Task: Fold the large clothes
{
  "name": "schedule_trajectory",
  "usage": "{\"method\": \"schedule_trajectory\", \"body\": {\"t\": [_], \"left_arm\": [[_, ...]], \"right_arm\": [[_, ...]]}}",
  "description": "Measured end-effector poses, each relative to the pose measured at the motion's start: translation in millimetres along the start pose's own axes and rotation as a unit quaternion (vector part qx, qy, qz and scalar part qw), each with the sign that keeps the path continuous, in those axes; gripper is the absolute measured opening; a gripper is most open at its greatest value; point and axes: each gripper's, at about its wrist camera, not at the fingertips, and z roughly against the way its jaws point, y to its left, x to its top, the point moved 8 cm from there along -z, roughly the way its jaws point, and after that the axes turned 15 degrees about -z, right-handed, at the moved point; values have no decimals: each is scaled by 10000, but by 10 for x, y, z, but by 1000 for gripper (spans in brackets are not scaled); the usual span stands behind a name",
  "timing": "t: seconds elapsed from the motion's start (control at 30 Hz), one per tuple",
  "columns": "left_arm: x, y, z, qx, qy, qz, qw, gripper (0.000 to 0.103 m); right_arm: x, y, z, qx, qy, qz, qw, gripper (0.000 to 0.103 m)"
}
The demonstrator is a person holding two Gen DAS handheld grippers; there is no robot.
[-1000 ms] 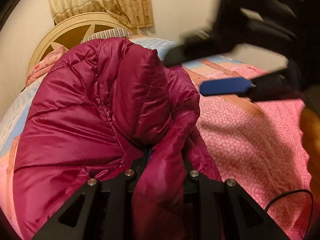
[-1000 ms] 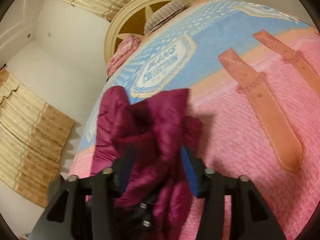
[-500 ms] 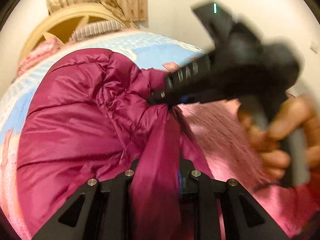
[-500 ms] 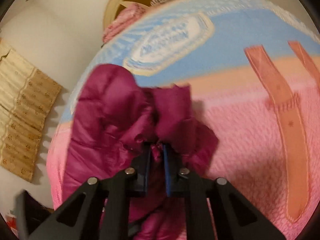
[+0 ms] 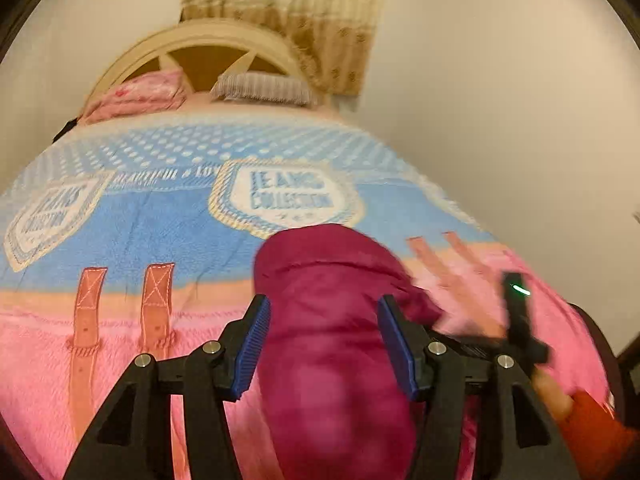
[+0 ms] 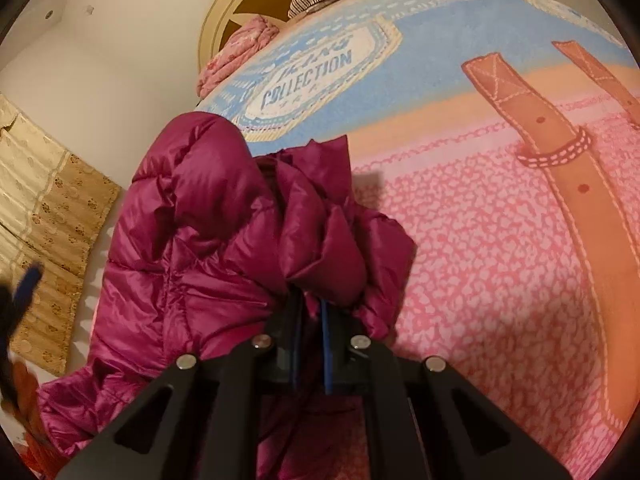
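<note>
**Magenta down jacket partly gathered, fold not finished**

Quilted magenta jacket point(image 6: 224, 240) lying bunched on the pink-and-blue bedspread point(image 6: 500, 280), toward the bed's side edge, near the curtain point(image 6: 44, 216). No flat, squared fold visible: padded panels heaped over one another, one flap standing up at the middle, hem trailing toward the lower left of the right wrist view. Judged as early to mid fold; layers doubled over but not aligned or smoothed.

Right gripper point(image 6: 310, 320) clamped tight on a pinch of jacket fabric, blue pads nearly meeting with cloth between them.

Left gripper point(image 5: 324, 344) standing half open, jaws just widened; a fold of jacket point(image 5: 332, 340) between the pads but not pressed by them, so judged released on that side.

Remaining, by judgement: spreading out the bunched mass, laying sleeves inward, folding body over, flattening.

Beyond the jacket: round cream headboard point(image 5: 208, 52), pink pillow point(image 5: 140, 96), striped pillow point(image 5: 260, 88), plain wall.
</note>
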Motion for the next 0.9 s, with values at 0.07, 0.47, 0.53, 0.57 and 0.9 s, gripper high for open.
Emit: {"method": "schedule_trajectory", "body": {"t": [0.07, 0.47, 0.53, 0.57, 0.9], "left_arm": [[-58, 39, -277, 13, 246, 151, 9996, 56], [-513, -314, -830, 737, 577, -118, 9955, 58], [-548, -325, -872, 1003, 690, -250, 9922, 58], [-557, -338, -889, 1149, 751, -365, 9899, 59], [-581, -344, -970, 1810, 817, -622, 9781, 59]], "right_arm": [[-43, 6, 11, -109, -106, 115, 9998, 7], [-162, -27, 128, -154, -357, 335, 9987, 7], [-174, -27, 140, -164, -390, 333, 9985, 7], [-173, -21, 145, -174, -380, 294, 9987, 7], [188, 339, 947, -295, -1049, -238, 9938, 19]]}}
